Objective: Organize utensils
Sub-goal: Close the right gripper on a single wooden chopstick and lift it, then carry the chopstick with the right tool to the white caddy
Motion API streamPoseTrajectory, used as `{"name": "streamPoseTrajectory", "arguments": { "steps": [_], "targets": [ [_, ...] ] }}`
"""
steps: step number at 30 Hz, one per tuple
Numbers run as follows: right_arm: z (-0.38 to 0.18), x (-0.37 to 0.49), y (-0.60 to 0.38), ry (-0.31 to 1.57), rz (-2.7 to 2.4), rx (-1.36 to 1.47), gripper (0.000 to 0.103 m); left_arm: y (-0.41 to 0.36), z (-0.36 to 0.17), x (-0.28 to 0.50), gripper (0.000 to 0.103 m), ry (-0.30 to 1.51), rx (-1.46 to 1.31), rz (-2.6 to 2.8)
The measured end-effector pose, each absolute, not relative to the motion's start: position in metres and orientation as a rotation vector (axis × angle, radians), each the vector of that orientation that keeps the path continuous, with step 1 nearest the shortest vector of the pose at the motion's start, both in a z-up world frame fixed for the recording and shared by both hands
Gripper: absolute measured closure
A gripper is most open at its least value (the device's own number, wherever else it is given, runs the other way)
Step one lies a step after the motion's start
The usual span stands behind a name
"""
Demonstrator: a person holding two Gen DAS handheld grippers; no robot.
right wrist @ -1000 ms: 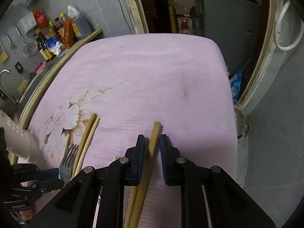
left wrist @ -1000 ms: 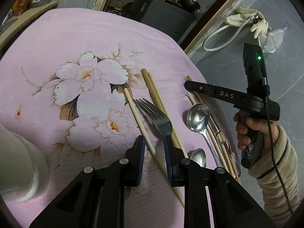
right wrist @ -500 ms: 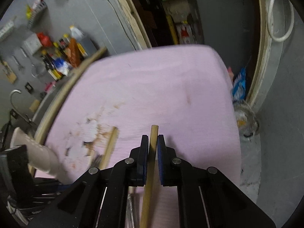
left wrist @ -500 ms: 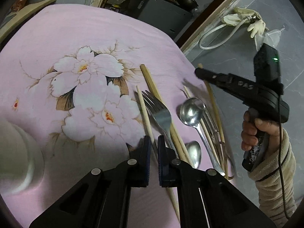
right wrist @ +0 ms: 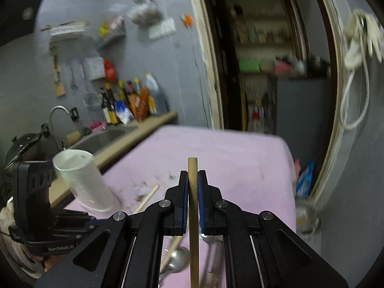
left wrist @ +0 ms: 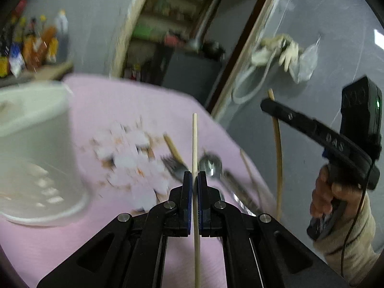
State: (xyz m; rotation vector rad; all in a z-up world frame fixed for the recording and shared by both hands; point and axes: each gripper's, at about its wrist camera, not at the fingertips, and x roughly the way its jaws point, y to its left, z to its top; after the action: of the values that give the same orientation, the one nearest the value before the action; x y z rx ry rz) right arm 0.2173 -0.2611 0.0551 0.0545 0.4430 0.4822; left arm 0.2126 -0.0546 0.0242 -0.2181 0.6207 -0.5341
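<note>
My left gripper [left wrist: 195, 180] is shut on a thin pale chopstick [left wrist: 194, 144] and holds it lifted above the pink cloth [left wrist: 120, 105]. My right gripper [right wrist: 192, 180] is shut on a thicker wooden chopstick [right wrist: 192, 168], also lifted; it shows in the left wrist view [left wrist: 278, 163] hanging from the right gripper [left wrist: 266, 104]. A white perforated utensil holder [left wrist: 36, 148] stands at the left, also in the right wrist view [right wrist: 84, 180]. A fork [left wrist: 175, 168], a spoon [left wrist: 211, 163] and more chopsticks [left wrist: 172, 146] lie on the cloth.
A sink with a tap [right wrist: 57, 124] and bottles [right wrist: 129, 103] stand on the counter behind the table. A doorway with shelves [right wrist: 264, 60] is at the far end. The table's right edge [left wrist: 230, 134] drops to the grey floor.
Both grippers have lifted their chopsticks off the cloth and tilted up toward the room. The holder looms closer on the left.
</note>
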Motion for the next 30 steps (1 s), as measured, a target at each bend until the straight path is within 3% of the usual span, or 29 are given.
{"name": "streamPoseTrajectory", "arguments": {
  "steps": [6,20,30],
  "targets": [
    [0.082,0.189,-0.239,0.250,0.523,0.076,0.098,-0.030,0.057,0.189,0.101,0.394,-0.214,-0.426],
    [0.158,0.186,-0.151,-0.042,0.713,0.170,0.098,0.105,0.118,0.185,0.101,0.091,-0.317,-0.202],
    [0.163,0.207,-0.089,-0.189,0.675,0.201,0.098,0.188,0.101,0.212,0.101,-0.015,-0.433,0.009]
  ]
}}
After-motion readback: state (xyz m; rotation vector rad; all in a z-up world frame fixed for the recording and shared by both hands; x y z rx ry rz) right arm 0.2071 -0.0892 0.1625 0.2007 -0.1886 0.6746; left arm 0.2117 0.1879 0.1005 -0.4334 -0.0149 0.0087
